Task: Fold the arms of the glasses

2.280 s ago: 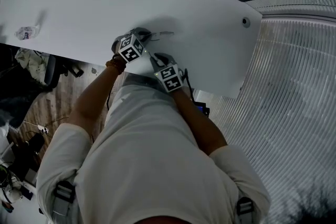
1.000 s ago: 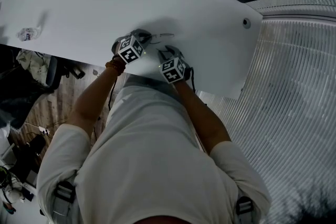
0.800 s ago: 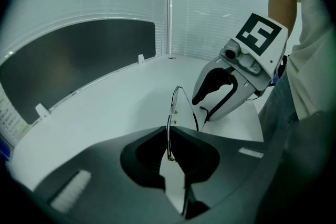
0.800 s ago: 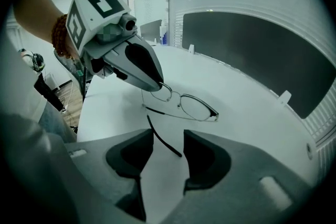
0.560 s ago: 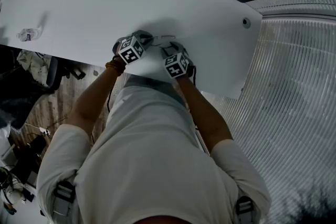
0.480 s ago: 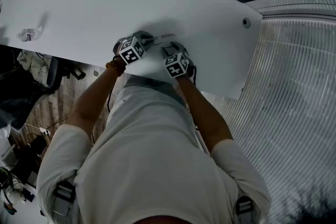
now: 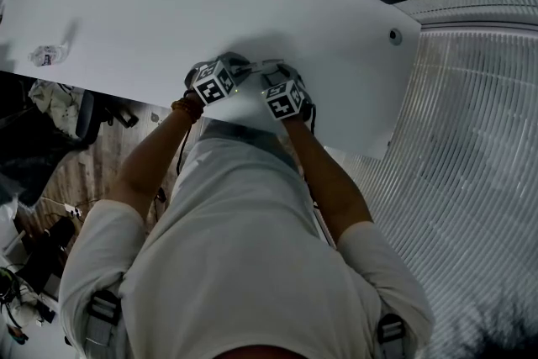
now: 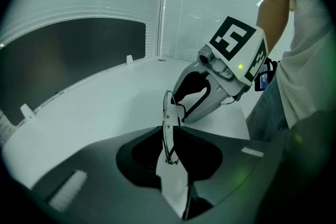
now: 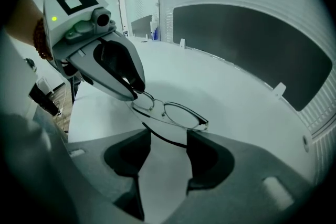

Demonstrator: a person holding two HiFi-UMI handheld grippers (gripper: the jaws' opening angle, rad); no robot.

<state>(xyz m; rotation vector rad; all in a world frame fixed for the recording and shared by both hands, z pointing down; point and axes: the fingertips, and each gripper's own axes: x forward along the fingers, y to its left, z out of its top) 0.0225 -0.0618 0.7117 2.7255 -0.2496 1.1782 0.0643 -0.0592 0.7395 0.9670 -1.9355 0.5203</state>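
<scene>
Jaws of left gripper (image 8: 169, 135) and right gripper (image 9: 168, 136) are opening, glasses (image 9: 176, 113) between them unclamped; arms look folded, task nearly complete.

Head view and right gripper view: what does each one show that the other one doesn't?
Only the head view shows the person's white shirt and the marker cube on the right gripper. Only the right gripper view shows the glasses' lenses clearly, lying just past its opening jaws, one thin arm across the gap. Both show the white table and the left gripper, its jaws opening around the glasses' end.
</scene>
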